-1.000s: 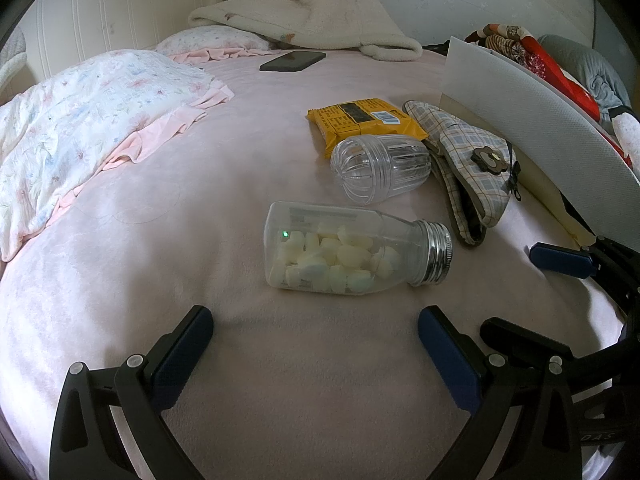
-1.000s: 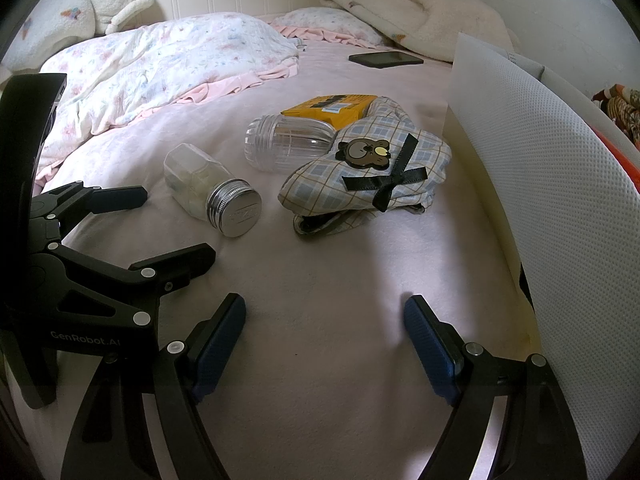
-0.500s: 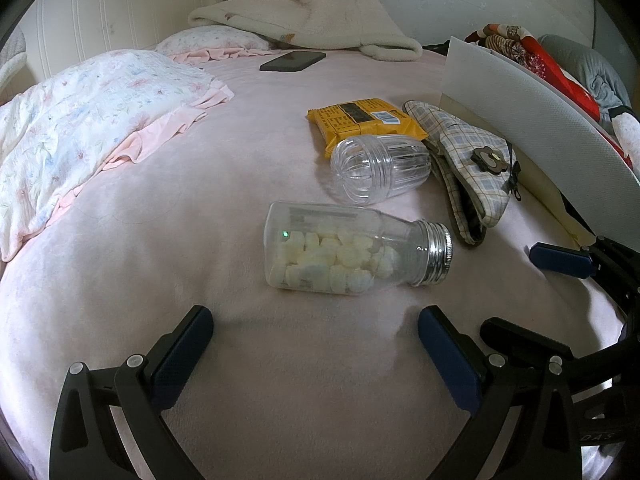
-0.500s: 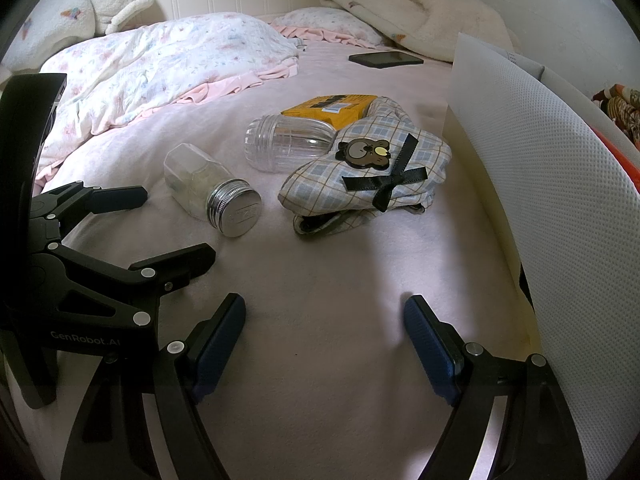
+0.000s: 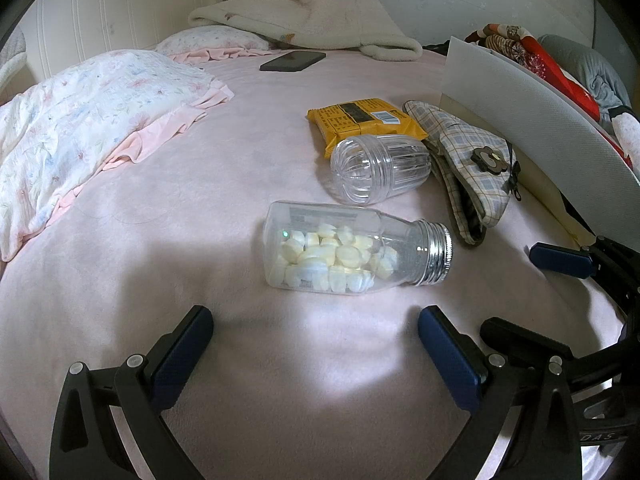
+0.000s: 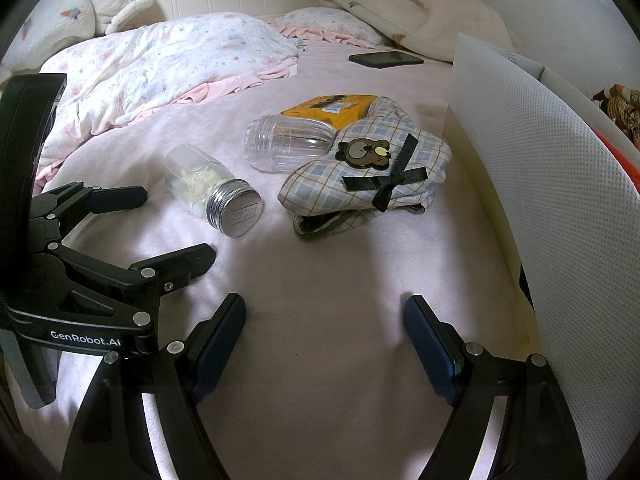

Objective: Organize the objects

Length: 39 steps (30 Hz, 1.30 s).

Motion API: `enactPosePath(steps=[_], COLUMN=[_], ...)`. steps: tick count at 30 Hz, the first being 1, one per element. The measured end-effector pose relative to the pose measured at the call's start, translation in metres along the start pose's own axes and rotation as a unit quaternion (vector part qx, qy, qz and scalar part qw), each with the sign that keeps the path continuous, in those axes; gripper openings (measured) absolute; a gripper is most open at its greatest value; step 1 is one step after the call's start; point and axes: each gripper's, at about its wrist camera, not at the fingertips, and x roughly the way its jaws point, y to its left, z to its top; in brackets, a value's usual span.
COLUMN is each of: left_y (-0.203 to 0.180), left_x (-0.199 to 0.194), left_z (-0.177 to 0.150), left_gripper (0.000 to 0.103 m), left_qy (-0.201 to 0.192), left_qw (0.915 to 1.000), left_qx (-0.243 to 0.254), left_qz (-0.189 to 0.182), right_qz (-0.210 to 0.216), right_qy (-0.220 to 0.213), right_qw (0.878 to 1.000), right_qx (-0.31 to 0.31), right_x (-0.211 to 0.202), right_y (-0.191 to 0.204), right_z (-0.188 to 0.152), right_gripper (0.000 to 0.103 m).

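A home bedroom, plainly. A bed (image 5: 200, 200) under a pink sheet, a floral quilt (image 5: 80, 120) rumpled at one side, a frilled pillow (image 5: 216, 38) and a fleecy blanket (image 5: 320, 12) heaped by the panelled wall. A phone (image 5: 293, 60) lying on the sheet.

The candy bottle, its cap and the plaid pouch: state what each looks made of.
Candy bottle: clear glossy plastic or glass, hard to tell; the tablets show through it.
Cap: silvery brushed metal by its sheen, threaded side.
Plaid pouch: soft woven fabric, creased, with a black ribbon bow.
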Motion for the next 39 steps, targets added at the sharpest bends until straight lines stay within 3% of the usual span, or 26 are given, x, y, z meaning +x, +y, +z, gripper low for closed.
enactPosePath(steps=[39], left_y=[0.001], left_x=[-0.0014], left_z=[-0.0024], left_gripper=[0.103], left_qy=[0.0], left_qw=[1.0], left_qx=[0.002], left_qz=[0.002], right_qz=[0.0], right_qy=[0.0], right_qw=[1.0], right_qx=[0.0], right_x=[-0.0005], right_y=[-0.0003], right_z=[0.0004], right_gripper=[0.081])
